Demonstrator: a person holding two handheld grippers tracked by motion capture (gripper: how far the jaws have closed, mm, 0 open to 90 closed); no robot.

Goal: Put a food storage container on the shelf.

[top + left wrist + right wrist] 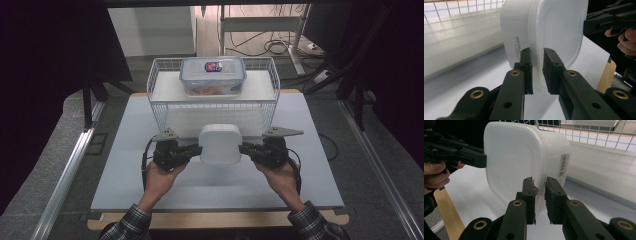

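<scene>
A white lidded plastic container hangs above the table, held between both hands. My left gripper is shut on the rim at its left side, and my right gripper is shut on the rim at its right side. In the left gripper view the white container stands on edge with its rim pinched by my left gripper. The right gripper view shows the white container with its barcode label, its rim clamped in my right gripper.
A white wire rack stands at the back of the table. On its shelf sits a clear container with a blue-rimmed lid. A wooden strip runs along the table's front edge.
</scene>
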